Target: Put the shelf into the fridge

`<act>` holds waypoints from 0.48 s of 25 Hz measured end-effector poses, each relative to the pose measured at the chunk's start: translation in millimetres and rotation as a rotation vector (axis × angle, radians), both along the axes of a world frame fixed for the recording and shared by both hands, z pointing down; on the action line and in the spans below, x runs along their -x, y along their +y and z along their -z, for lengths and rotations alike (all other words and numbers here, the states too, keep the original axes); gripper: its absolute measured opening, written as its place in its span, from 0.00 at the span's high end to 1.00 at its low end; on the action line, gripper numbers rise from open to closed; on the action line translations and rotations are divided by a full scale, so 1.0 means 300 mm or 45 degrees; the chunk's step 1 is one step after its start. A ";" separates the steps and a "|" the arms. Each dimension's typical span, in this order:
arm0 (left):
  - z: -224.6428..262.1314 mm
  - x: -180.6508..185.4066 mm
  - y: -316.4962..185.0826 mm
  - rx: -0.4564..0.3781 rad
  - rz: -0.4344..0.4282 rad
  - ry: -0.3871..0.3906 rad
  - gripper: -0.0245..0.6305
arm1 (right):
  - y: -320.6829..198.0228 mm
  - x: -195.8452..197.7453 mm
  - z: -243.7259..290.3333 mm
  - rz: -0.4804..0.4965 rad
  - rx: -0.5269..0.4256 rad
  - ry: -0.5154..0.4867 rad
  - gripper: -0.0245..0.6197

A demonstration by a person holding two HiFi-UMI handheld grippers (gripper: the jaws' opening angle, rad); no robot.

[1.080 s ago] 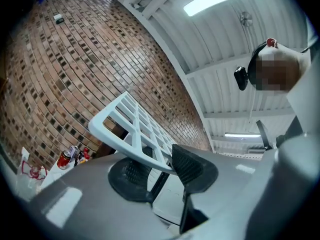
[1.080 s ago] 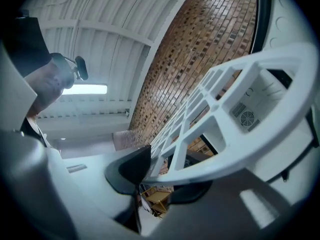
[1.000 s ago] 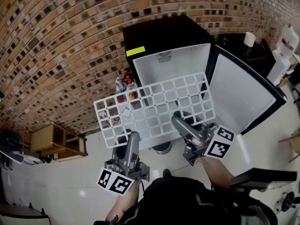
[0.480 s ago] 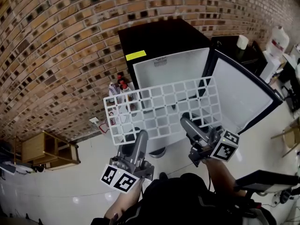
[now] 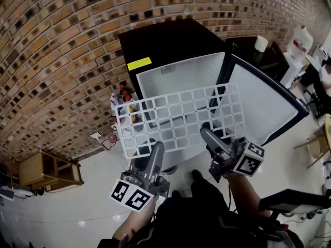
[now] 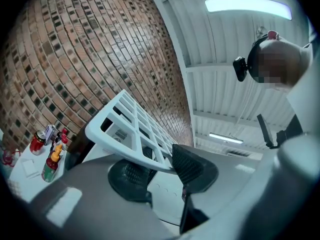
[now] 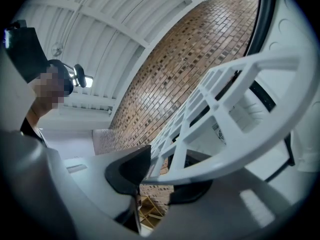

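Observation:
A white grid shelf (image 5: 181, 118) hangs flat in the air in front of the small black fridge (image 5: 170, 45), whose white inside stands open. My left gripper (image 5: 155, 150) is shut on the shelf's near edge toward the left, and my right gripper (image 5: 208, 134) is shut on the same edge toward the right. In the left gripper view the shelf's rim (image 6: 145, 156) lies pinched between the two black pads (image 6: 192, 166). The right gripper view shows the white rim (image 7: 225, 149) clamped between that gripper's pads (image 7: 131, 169).
The fridge door (image 5: 264, 107) is swung open to the right. Several bottles (image 5: 121, 99) stand on the floor to the fridge's left, by the brick wall (image 5: 57, 61). A wooden rack (image 5: 44, 169) sits at lower left. A black table (image 5: 258, 50) with white containers stands right of the fridge.
The shelf and both grippers have moved slightly up and toward the fridge opening, and the view has shifted left. Both grips stay as they were.

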State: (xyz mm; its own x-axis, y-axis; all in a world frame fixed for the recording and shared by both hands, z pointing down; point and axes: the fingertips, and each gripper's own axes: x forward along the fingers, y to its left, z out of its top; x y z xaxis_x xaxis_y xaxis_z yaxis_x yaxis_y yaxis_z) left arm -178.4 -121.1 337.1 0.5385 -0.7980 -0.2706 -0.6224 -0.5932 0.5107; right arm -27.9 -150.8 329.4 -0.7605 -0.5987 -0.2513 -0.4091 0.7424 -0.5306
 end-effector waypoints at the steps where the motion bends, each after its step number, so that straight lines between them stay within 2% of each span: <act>1: -0.005 -0.011 -0.015 0.003 0.003 -0.003 0.78 | -0.015 -0.010 -0.006 0.003 0.003 -0.003 0.78; 12: -0.067 -0.129 -0.192 0.053 0.061 -0.027 0.77 | -0.218 -0.119 -0.075 0.068 0.078 -0.002 0.78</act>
State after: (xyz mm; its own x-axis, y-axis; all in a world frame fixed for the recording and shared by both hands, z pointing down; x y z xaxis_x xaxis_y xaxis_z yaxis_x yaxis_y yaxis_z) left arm -139.8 -178.6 357.1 0.5047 -0.8333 -0.2256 -0.6606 -0.5410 0.5205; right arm 7.8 -216.3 351.8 -0.7914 -0.5716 -0.2167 -0.3692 0.7294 -0.5759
